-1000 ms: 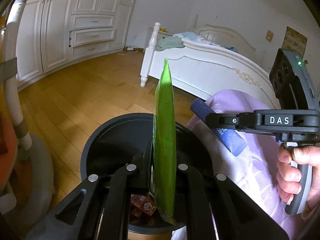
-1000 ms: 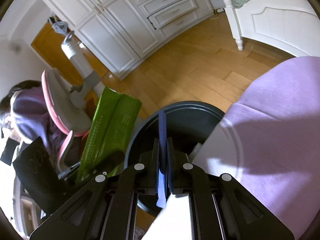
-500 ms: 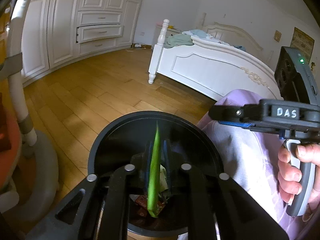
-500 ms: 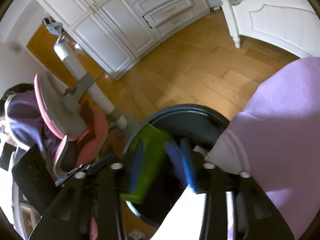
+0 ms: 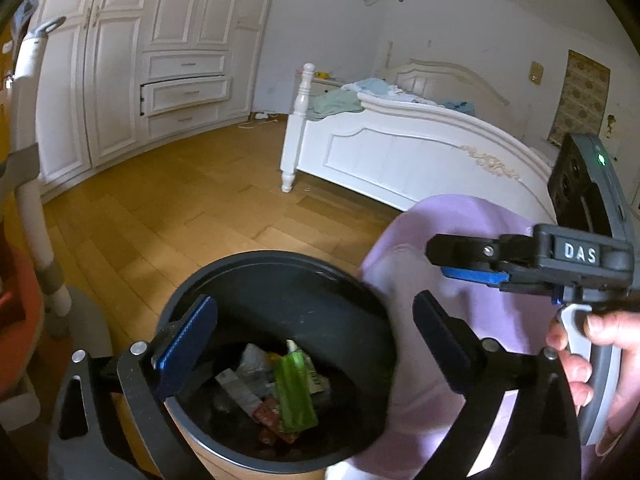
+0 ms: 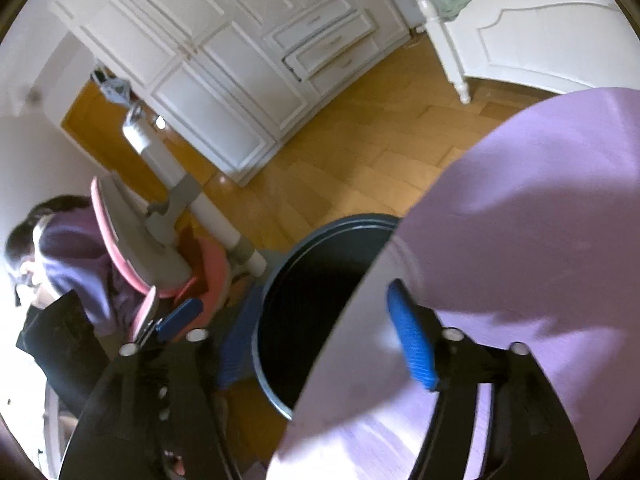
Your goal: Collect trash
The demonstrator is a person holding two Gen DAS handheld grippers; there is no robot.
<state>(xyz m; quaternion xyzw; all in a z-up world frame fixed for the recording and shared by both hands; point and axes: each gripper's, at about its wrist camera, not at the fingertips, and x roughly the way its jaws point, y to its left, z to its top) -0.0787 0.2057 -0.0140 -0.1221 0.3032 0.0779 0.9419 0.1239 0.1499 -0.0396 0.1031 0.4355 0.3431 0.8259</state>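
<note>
So, going from the left side of the left wrist view: a white pole [image 5: 34, 184] on a grey base stood at the edge, with the white wardrobe [image 5: 132, 80] and its drawers behind it, one drawer slightly open. The wood floor [image 5: 168, 208] ran across to the white bed [image 5: 400, 152], which had some clothes piled on it.

The left gripper [image 5: 308, 344] hung right over the dark round bin [image 5: 280, 264], fingers [image 5: 188, 340] spread wide apart with nothing between them. The green packet [image 5: 294, 394] lay down in the bottom of the bin, on top of other wrappers and scraps of paper. Just right of the bin was a lilac cloth [image 5: 460, 248], touching or overlapping the rim.

Further right in that same view you could see the right gripper [image 5: 464, 258] from the side, held in a hand [image 5: 592, 356] wrapped around its handle. From that angle I honestly couldn't tell how the fingers stood.

The right wrist view settled it though: right gripper [image 6: 300, 332] fingers [image 6: 412, 348] were spread wide, nothing pinched, the right one over the lilac cloth [image 6: 540, 220] and the left one beside the bin [image 6: 316, 280]. At the far left of that view a person [image 6: 60, 248] in purple sat in a pink and grey chair [image 6: 140, 248].
</note>
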